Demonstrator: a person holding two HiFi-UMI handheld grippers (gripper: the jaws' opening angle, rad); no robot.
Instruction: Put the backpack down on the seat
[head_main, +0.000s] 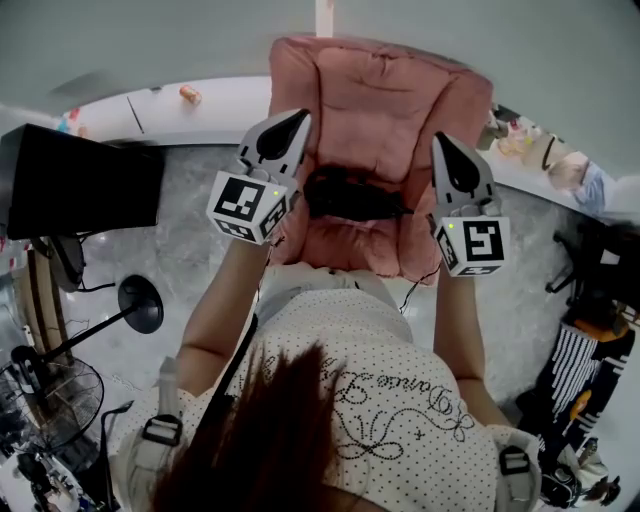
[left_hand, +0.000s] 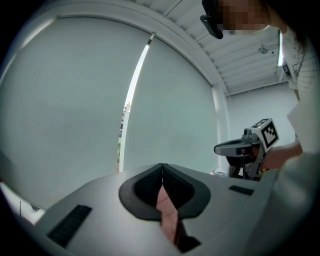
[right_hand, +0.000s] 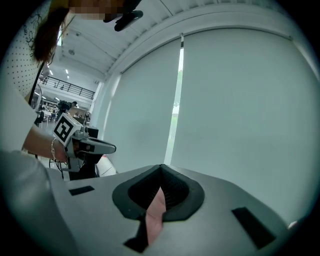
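The left gripper (head_main: 298, 118) and the right gripper (head_main: 441, 140) were both shut tight, holding nothing. Between them, a little farther off, a dark lump, maybe the backpack (head_main: 352, 196), lay on the pink chair (head_main: 385, 85).

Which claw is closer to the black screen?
Left. Left claw is over the pink chair on the side toward the black screen; right claw is over the far side.

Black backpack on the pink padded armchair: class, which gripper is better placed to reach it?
Left, narrowly. The left gripper appears nearer the black backpack on the pink padded armchair than the right gripper; both are shut and empty.
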